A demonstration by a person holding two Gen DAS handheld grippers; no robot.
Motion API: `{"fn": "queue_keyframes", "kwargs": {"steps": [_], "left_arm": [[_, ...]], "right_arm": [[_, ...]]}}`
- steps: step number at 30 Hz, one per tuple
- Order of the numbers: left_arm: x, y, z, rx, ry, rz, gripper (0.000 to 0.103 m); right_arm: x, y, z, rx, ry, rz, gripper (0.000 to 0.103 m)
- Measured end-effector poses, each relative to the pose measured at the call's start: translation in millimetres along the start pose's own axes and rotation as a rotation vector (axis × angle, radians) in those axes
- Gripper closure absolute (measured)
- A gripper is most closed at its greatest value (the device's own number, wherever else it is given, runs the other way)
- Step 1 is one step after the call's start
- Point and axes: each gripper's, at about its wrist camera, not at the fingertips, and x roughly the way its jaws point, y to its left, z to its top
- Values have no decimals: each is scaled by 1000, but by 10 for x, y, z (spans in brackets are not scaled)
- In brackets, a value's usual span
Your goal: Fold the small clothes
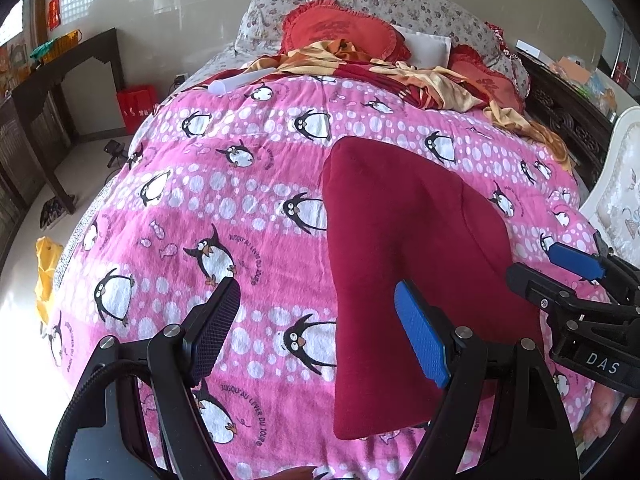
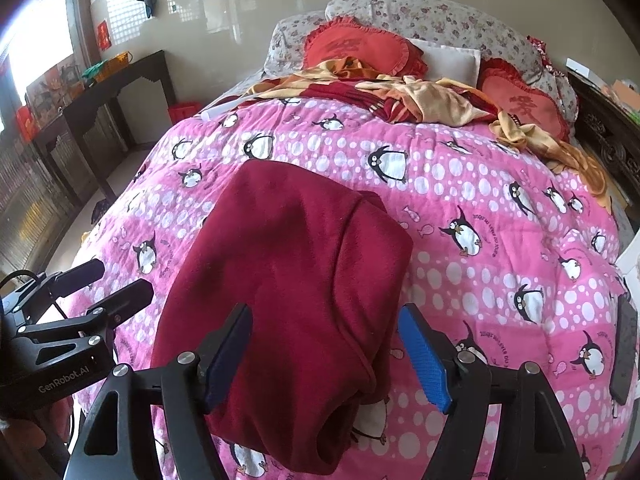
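Red cloth [image 2: 288,300]: a dark red soft piece, folded over, lying flat on the pink blanket, in front of both grippers.
Right gripper [image 2: 326,354]: its two fingers are spread wide apart and hold nothing; it sits above the near end of the red cloth. One pad is blue, one is dark.
Left gripper [image 1: 320,334]: fingers spread wide too, holding nothing; it sits over the blanket by the cloth's left edge.
Writing on grippers: "DAS" on the right one, "GenRobot.AI" on the left one.
Pink blanket [image 1: 224,184]: it covers the bed, with penguins and white dots. Words by the penguins read "JUSQU'AU LEVER DU JOUR".
Red pillows [image 2: 360,50]: frilly, at the far end of the bed.
Yellow and red cloth [image 2: 420,100]: bunched up in front of the pillows.
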Motion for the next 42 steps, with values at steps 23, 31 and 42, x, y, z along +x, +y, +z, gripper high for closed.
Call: {"fn": "queue_keyframes", "kwargs": {"steps": [23,31,42], "left_arm": [[76,35,-41,-19,15,-3,23],[83,46,-43,-25,17,-1,23],[88,9,-29,-3,1,18,23]], "right_arm": [[54,60,1,-5,13,1,30],[73,69,8,-5,15,0,30],[107,41,1,2,18,5,30]]}}
